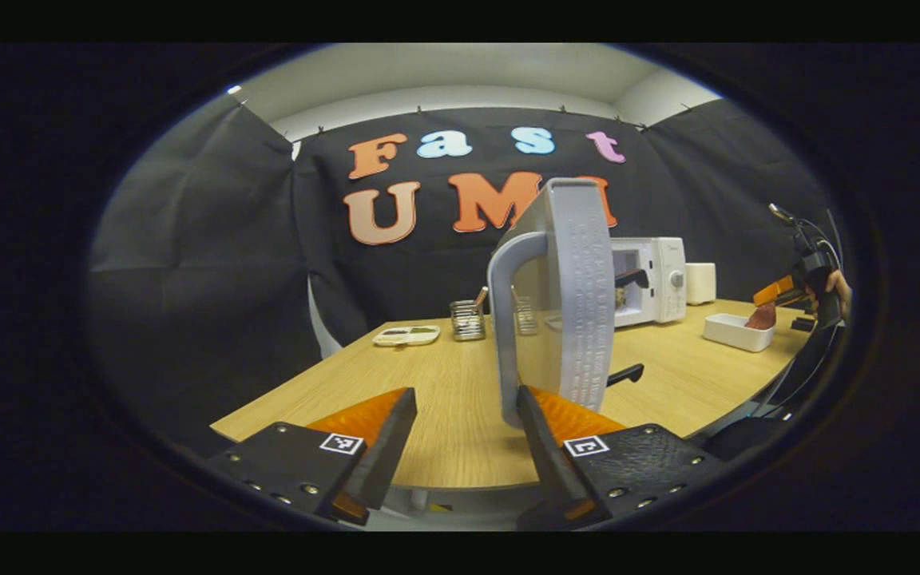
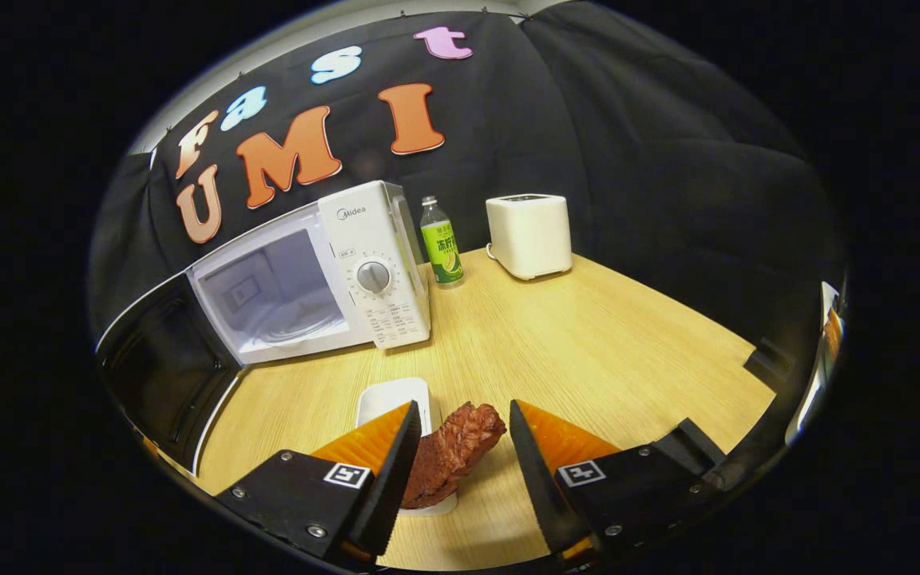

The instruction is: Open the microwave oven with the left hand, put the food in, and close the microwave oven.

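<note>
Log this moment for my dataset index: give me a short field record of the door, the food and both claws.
Microwave: on the wooden table, cavity lit and bare
Door: swung open, its handle close to the left claw
Left claw: fingers apart, not clamping the handle
Food: reddish-brown piece, tilted, over the white tray
Right claw: fingers either side of the food; both-sided contact unclear
Task stage: door open, food not yet inside
</note>
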Demonstrator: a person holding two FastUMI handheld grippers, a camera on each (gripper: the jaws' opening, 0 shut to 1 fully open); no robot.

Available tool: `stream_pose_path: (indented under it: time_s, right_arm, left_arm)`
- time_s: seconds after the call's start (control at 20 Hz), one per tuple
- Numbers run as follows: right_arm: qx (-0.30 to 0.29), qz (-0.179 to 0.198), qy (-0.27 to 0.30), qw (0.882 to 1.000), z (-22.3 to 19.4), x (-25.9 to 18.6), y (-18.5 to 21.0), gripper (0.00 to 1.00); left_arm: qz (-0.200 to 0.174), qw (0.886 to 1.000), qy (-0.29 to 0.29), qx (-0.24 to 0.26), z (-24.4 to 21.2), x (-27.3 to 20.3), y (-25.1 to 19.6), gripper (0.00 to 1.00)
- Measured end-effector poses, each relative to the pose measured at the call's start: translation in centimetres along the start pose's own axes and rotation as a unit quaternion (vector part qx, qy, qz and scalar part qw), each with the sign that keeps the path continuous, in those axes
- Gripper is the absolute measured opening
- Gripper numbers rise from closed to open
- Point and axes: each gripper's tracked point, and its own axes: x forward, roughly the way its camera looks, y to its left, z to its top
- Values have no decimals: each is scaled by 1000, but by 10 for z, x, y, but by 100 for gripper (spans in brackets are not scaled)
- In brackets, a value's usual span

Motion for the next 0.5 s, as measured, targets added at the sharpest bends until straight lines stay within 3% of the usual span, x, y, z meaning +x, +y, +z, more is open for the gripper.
stream_pose_path:
  time_s: [0.2, 0.35, 0.5]
  right_arm:
    - [35, 19, 14, 999, -3, 0, 1, 59]
    - [52, 33, 17, 998, -1, -2, 2, 43]
    - [69, 52, 12, 996, 2, -6, 2, 39]
  left_arm:
    - [17, 1000, -11, 2, 11, -13, 13, 76]
    - [19, 1000, -19, -10, 23, -16, 18, 74]
    - [18, 999, -30, -25, 35, -21, 21, 75]
